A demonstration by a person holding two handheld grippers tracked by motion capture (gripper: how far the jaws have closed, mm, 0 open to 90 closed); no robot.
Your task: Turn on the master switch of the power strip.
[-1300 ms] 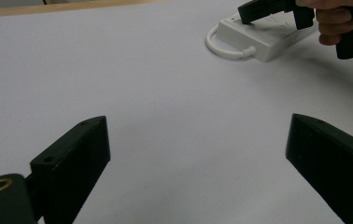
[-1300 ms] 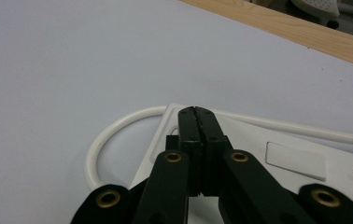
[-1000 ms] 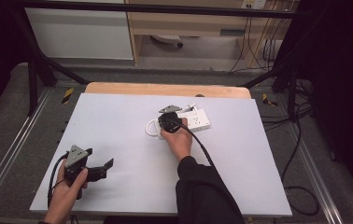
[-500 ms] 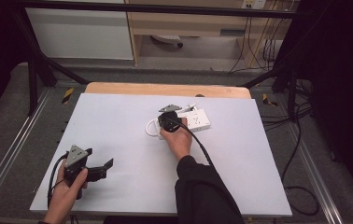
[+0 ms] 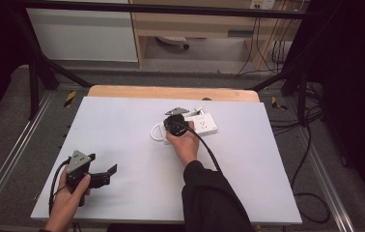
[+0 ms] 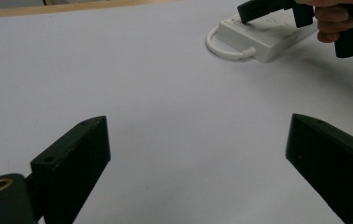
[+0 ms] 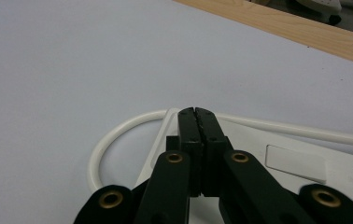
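— Where are your two tongs right now?

— My left gripper (image 5: 104,175) sits near my edge of the white table (image 5: 122,135), on the left side, held in my left hand (image 5: 72,193). Its jaws stand spread wide with nothing between them, just bare tabletop. My right gripper (image 5: 190,112) is out at the middle of the table toward the far side, in my right hand (image 5: 183,145).

— And the right one, is it spread too?

— No, its jaws are pressed flat together. In the right gripper view the closed tips (image 7: 196,113) hang over the near end of the power strip (image 7: 300,163); I cannot tell whether they touch its top.

— Where exactly is that strip?

— The white power strip (image 5: 204,124) lies flat toward the far side of the table, a little right of centre. Its white cable (image 5: 156,133) comes out of the end nearest my left gripper and curls into a loop on the table. From the left gripper view I see the strip (image 6: 263,39) at the upper right, well apart from my left jaws, with the right gripper (image 6: 272,9) above it.

— Anything pinched?

— Nothing between either pair that I can see.
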